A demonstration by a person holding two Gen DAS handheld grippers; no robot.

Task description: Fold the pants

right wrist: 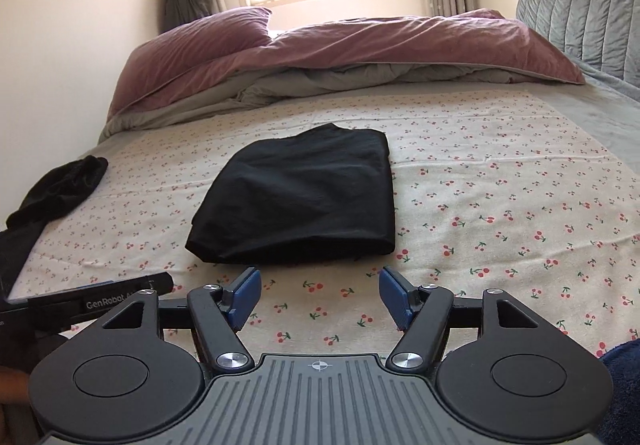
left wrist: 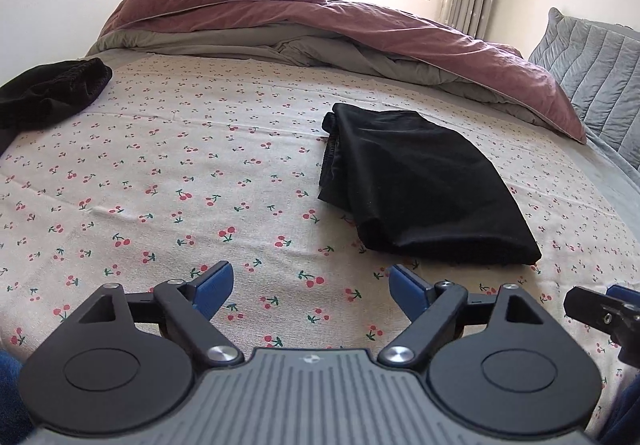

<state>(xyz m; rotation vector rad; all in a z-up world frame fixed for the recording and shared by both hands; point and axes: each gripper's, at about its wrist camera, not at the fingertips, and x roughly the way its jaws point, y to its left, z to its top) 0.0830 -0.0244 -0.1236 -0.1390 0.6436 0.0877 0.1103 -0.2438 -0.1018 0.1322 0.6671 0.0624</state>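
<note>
A pair of black pants (left wrist: 420, 185) lies folded into a neat rectangle on the cherry-print bedsheet (left wrist: 180, 173); it also shows in the right wrist view (right wrist: 300, 201), straight ahead of that gripper. My left gripper (left wrist: 310, 291) is open and empty, hovering over the sheet to the near left of the folded pants. My right gripper (right wrist: 320, 295) is open and empty, just short of the pants' near edge. Neither gripper touches the pants. A second black garment (left wrist: 52, 93) lies crumpled at the far left of the bed, also seen in the right wrist view (right wrist: 60, 189).
A mauve and grey duvet (left wrist: 320, 29) is bunched along the far side of the bed under the window. A grey quilted cushion (left wrist: 596, 69) stands at the right. The other gripper's body shows at the left edge (right wrist: 88, 301).
</note>
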